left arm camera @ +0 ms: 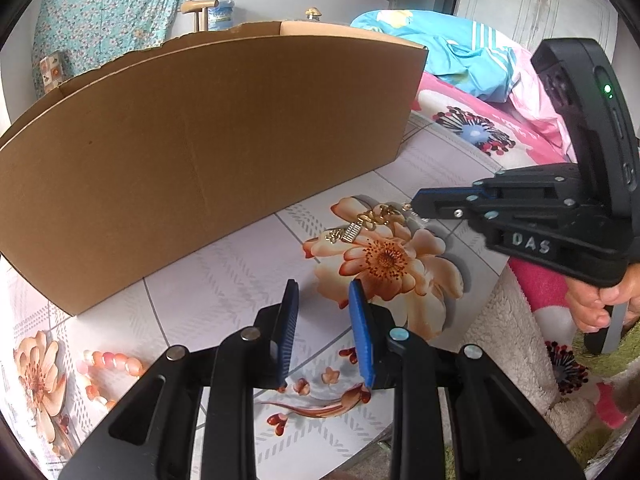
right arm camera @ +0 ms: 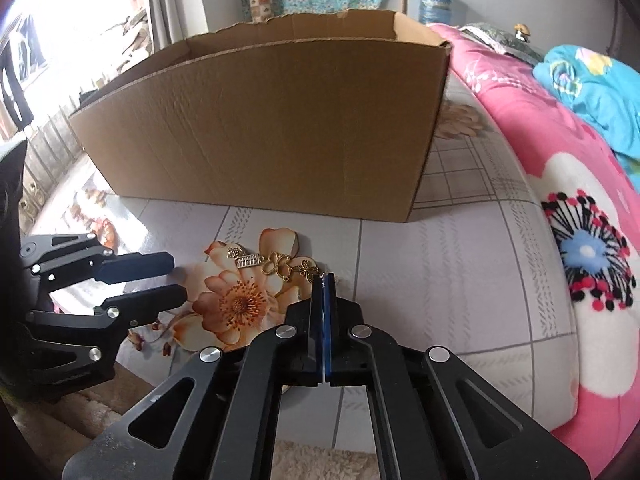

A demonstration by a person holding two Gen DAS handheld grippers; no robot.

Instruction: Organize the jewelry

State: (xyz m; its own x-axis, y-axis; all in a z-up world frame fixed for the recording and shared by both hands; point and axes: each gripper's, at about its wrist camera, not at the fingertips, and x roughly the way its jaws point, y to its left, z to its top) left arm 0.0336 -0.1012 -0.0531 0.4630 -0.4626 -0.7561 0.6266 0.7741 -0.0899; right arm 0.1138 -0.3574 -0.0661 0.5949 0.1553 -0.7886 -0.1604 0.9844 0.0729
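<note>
A gold bracelet (left arm camera: 368, 224) of linked charms lies stretched on the floral tablecloth in front of a brown cardboard box (left arm camera: 208, 152). It also shows in the right wrist view (right arm camera: 276, 265). My right gripper (right arm camera: 324, 280) is shut, its tips pinched on the bracelet's right end; it shows from the side in the left wrist view (left arm camera: 416, 205). My left gripper (left arm camera: 322, 294) is open and empty, hovering just short of the bracelet; it shows at the left in the right wrist view (right arm camera: 176, 280). A pink bead bracelet (left arm camera: 108, 368) lies at the lower left.
The box (right arm camera: 272, 128) is open at the top and stands close behind the jewelry. A pink floral blanket (right arm camera: 560, 200) and a blue cloth (right arm camera: 592, 88) lie to the right. A fluffy mat (left arm camera: 520, 344) borders the table's near right edge.
</note>
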